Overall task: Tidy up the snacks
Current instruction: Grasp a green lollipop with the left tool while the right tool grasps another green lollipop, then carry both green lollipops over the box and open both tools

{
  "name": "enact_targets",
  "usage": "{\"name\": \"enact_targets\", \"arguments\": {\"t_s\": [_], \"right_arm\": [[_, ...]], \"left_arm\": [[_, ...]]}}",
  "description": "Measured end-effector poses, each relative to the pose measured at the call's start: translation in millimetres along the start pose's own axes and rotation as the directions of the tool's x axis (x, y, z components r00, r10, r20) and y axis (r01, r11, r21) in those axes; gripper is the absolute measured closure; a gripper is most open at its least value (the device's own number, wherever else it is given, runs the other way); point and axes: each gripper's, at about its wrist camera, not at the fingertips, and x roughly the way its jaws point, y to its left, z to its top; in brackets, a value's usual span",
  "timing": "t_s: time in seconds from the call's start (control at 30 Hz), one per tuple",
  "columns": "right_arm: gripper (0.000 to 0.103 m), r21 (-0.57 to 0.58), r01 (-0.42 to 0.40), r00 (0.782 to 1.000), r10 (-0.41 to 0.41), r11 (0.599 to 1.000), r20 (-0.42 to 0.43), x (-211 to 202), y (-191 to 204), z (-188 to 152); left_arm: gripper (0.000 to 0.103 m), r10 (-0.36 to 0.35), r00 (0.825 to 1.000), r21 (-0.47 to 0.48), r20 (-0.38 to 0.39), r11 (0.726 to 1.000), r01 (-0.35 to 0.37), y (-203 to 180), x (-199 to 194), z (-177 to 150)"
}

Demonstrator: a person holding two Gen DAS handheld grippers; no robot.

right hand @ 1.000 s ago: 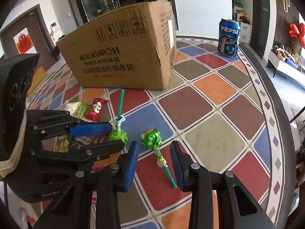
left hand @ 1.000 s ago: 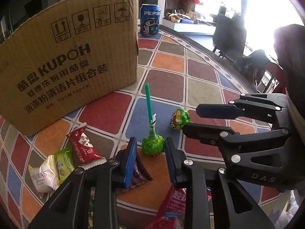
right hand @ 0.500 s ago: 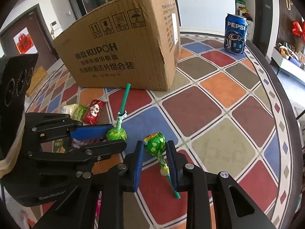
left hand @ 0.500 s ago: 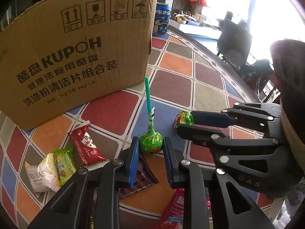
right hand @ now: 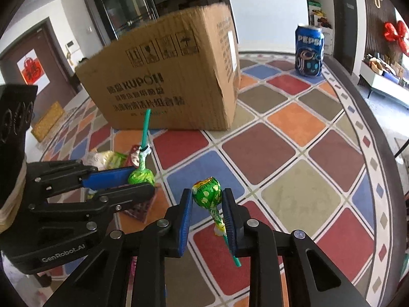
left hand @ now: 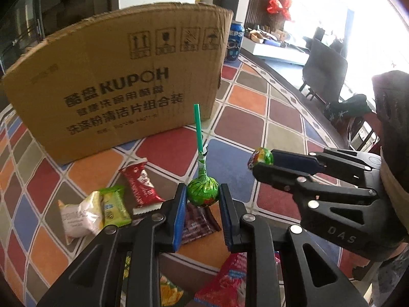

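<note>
Each lollipop (left hand: pixel 202 195) (right hand: pixel 207 192) is green-wrapped (teal sticks), clamped between jaws.

Layout. The cardboard box (left hand: pixel 122 81) stands on the table (right hand: pixel 301 197), toward its far side. The can (right hand: pixel 309 51) stands behind the box, near the far edge. Before the box lie the wrapped snacks (left hand: pixel 110 199) in a row. Each pair of tongs, left tongs (left hand: pixel 202 204) and right tongs (right hand: pixel 207 204), brackets a lollipop: left lollipop (left hand: pixel 202 192), right lollipop (right hand: pixel 207 194).
</note>
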Motion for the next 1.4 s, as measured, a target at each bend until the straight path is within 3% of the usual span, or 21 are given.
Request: {"name": "enact_targets", "arguments": {"t_s": [0.4, 0.7, 1.4], "right_arm": [[0.078, -0.029, -0.023, 0.990, 0.027, 0.999, 0.137, -42.4, 23.6, 18.4], [0.078, -0.049, -0.049, 0.974, 0.058, 0.998, 0.217, -65.4, 42.7, 39.0], [0.078, -0.146, -0.060, 0.952, 0.101, 0.988, 0.289, -75.3, 93.4, 95.2]], "left_arm": [[0.078, 0.019, 0.996, -0.066, 0.091, 0.998, -0.013, 3.9, -44.4, 3.1], [0.078, 0.043, 0.982, -0.088, 0.183, 0.996, -0.028, 16.5, -80.9, 18.3], [0.078, 0.108, 0.944, -0.156, 0.311, 0.986, -0.061, 70.2, -127.8, 48.3]]}}
